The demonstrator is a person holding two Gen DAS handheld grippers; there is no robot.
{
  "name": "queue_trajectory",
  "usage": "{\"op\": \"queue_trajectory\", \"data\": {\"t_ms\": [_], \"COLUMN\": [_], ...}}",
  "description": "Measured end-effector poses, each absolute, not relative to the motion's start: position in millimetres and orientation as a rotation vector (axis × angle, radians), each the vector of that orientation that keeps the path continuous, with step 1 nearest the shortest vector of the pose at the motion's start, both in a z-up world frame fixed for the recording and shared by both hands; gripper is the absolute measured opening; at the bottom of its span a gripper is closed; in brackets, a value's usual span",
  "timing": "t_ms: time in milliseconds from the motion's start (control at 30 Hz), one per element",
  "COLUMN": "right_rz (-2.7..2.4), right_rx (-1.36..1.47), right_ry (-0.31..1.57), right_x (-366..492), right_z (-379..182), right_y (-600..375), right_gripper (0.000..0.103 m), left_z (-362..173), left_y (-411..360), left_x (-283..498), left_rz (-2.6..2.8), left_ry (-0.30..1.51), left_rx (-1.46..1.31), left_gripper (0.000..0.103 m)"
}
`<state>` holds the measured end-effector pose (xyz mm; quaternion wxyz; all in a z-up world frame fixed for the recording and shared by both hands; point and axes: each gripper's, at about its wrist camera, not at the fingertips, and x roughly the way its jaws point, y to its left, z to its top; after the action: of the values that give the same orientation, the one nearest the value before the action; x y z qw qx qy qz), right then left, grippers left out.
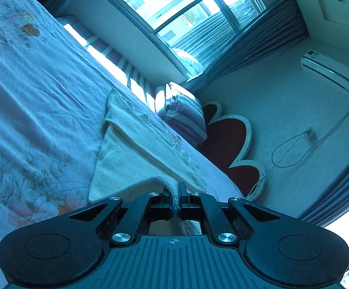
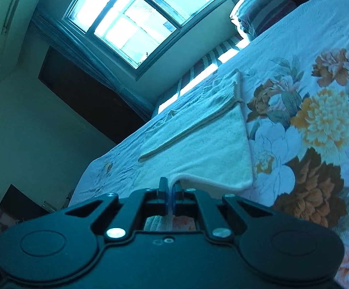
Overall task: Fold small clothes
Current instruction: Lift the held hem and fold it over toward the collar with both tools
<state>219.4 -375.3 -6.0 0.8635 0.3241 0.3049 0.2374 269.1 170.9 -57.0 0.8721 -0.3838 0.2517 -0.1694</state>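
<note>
No brand, label or writing is readable in either view; the small panel on the air conditioner point(image 1: 332, 72) is too blurred to make out.

Your left tongs point(image 1: 178, 192) are pinched shut on a ribbed hem of the cream garment point(image 1: 135, 154), and the knit edge runs up out of the tips and back between the jaws. Your right tongs point(image 2: 170, 187) are likewise closed tight, gripping a thin edge of the same garment, which peels up from the bed point(image 2: 294, 36) right at the tips.

The garment lies on the floral bedspread point(image 1: 29, 110) close to the bed's window-side edge, stretching away from both tongs toward the striped pillow point(image 1: 186, 118) at the head corner. In your right view a folded flap forms a diagonal ridge across it, with a tan-trimmed edge on top. The near end is lifted where you hold it; the rest rests flat on the bedspread.

Beyond the bed's edge you see the window point(image 2: 131, 21), and in the left view a red flower-shaped headboard point(image 1: 229, 139).
</note>
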Motion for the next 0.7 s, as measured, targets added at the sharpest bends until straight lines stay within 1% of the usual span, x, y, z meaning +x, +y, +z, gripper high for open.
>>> {"op": "queue_trajectory", "data": {"t_ms": [167, 367, 533, 700], "right_rz": [0.495, 0.494, 0.482, 0.456], "right_rx": [0.727, 0.789, 0.838, 0.908], "right_ry": [0.612, 0.604, 0.644, 0.75], "right_x": [275.2, 370.0, 455.0, 526.8], "right_z": [8.4, 5.8, -17.5, -66.5], "right_y": [-388.3, -397.9, -404.1, -409.4], "right_gripper": [0.005, 0.004, 0.004, 0.004], "left_z": [-45.5, -39.0, -60.9, -97.1], "left_y": [170.3, 161.7, 160.6, 157.8], "left_x": [331.4, 433.3, 515.8, 575.5], "left_rz": [-0.309, -0.26, -0.208, -0.131], "left_ry": [0.518, 0.552, 0.615, 0.716], "left_rx": [-0.835, -0.825, -0.837, -0.832], "left_gripper": [0.003, 0.003, 0.003, 0.003]}}
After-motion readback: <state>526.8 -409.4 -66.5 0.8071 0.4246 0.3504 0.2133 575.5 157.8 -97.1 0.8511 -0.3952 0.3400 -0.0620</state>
